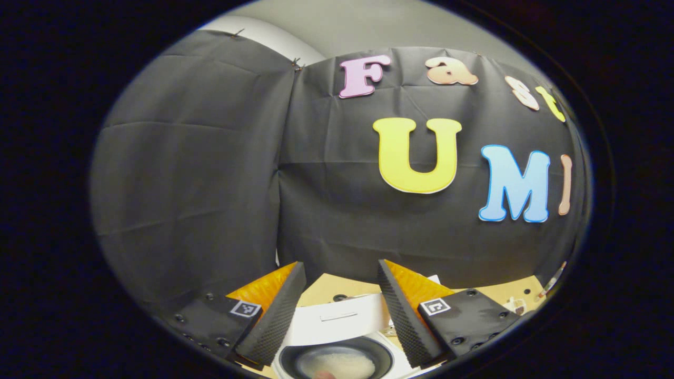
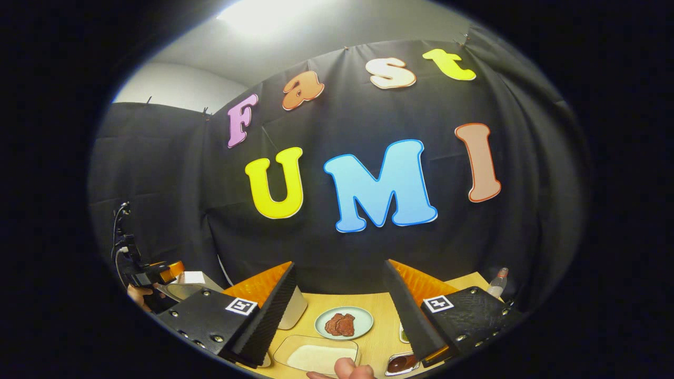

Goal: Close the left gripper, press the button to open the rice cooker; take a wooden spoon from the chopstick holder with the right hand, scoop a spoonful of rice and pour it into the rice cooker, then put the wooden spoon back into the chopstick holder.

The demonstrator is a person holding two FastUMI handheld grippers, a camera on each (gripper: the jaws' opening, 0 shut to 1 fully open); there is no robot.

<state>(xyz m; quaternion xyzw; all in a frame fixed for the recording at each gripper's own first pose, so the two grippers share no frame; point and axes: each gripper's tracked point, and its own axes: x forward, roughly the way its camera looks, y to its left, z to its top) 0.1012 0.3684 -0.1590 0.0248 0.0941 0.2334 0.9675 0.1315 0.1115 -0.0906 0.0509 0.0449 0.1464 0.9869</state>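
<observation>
Holding both grippers high and level, you are keeping each pair of fingers spread wide with nothing between them. Between the left gripper (image 1: pixel 341 310) fingers you are looking down on the cooker (image 1: pixel 345 329): its lid is already up, and the dark pot (image 1: pixel 337 360) below is showing pale rice at its bottom. So the button step looks done, and rice seems to be in the pot already; whether you are about to fetch the spoon or are finishing I cannot tell, since I am not picking out a spoon or holder clearly.

Between the right gripper (image 2: pixel 339 310) fingers you are facing the table (image 2: pixel 379 345): a tray of rice (image 2: pixel 321 357) nearest, a plate (image 2: pixel 344 322) with brown food just behind it, a small dark dish (image 2: pixel 401 363) by the right finger. A fingertip (image 2: pixel 347 367) is poking in at the bottom edge.

If the spoon is next, you are going to need to tilt the right gripper down, find the holder, and narrow the fingers on the handle.

The right gripper view is also giving you the left gripper and the hand holding it at far left, beside the cooker's raised lid, plus a bottle (image 2: pixel 497 281) at far right. The left gripper view is giving you the pot's inside.
</observation>
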